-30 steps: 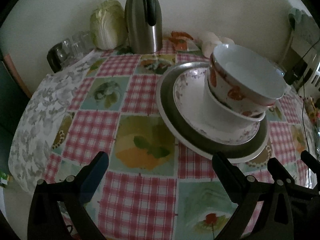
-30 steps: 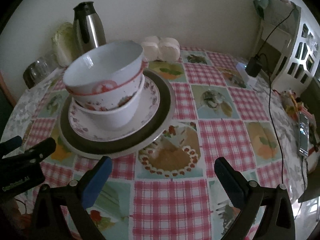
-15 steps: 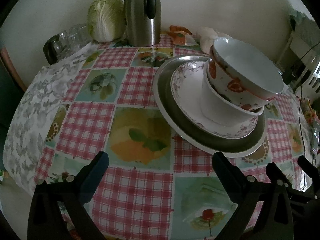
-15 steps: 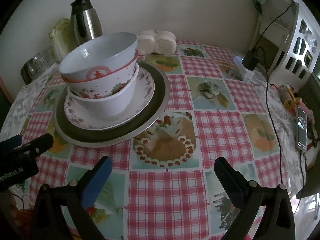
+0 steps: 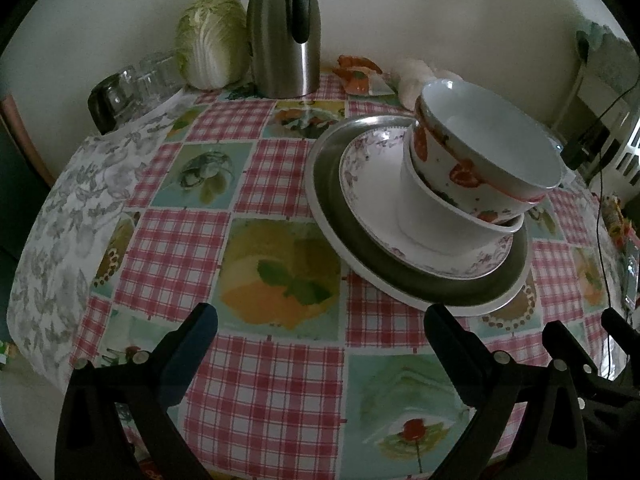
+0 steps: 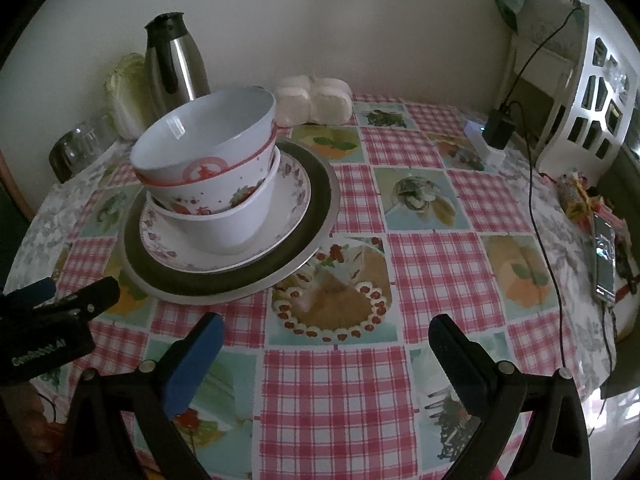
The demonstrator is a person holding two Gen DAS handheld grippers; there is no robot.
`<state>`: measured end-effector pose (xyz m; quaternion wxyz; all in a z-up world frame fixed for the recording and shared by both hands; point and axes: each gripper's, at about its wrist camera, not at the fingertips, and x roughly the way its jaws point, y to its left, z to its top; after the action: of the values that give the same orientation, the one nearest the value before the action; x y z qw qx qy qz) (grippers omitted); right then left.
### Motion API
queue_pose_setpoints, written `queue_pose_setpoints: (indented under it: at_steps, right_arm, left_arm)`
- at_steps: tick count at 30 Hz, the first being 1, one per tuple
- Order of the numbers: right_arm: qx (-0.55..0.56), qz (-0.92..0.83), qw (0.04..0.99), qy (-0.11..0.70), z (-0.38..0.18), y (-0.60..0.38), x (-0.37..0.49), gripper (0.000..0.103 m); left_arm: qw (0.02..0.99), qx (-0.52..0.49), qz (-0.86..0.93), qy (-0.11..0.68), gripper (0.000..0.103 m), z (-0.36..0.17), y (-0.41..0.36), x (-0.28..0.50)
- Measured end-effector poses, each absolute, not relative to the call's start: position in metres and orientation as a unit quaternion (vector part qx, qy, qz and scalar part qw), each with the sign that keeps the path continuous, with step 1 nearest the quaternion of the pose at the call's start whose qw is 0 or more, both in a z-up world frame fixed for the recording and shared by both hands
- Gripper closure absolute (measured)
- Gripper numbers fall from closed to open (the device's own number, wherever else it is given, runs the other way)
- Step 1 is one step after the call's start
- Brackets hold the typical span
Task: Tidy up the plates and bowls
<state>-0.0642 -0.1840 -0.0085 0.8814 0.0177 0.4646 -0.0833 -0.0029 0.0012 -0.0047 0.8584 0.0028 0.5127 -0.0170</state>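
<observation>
You have drawn both the left gripper [image 5: 320, 332] and right gripper [image 6: 326, 338], released and empty, back from the stacked bowls [image 6: 208, 172] on their plates [image 6: 316, 196], so the stacking looks finished.

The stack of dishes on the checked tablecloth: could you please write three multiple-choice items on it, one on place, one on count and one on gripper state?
1. Where does the steel thermos stand?
A. At the back of the table by the wall, beside the cabbage
B. Inside the top bowl
C. On the large plate

2. How many bowls are nested on the stack?
A. One
B. Two
C. Four

3. In what state are the two grippers?
A. Both shut on a bowl
B. Left shut on a plate, right open
C. Both open and holding nothing

Answers:
1 A, it stands against the wall next to the cabbage.
2 B, the red-patterned bowl sits in the white bowl, on the floral plate and the grey-rimmed plate.
3 C, the left gripper and the right gripper are spread over bare cloth.
</observation>
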Motion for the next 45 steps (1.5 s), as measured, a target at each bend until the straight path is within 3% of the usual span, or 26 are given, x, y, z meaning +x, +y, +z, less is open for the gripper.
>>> queue_pose_setpoints:
  at_steps: [45]
  right_arm:
    - [0.014, -0.060, 0.898, 0.435, 0.004, -0.173, -0.063, 0.000]
  left_arm:
    - [0.854, 0.016, 0.003, 0.520, 0.000, -0.007, 0.007, 0.000]
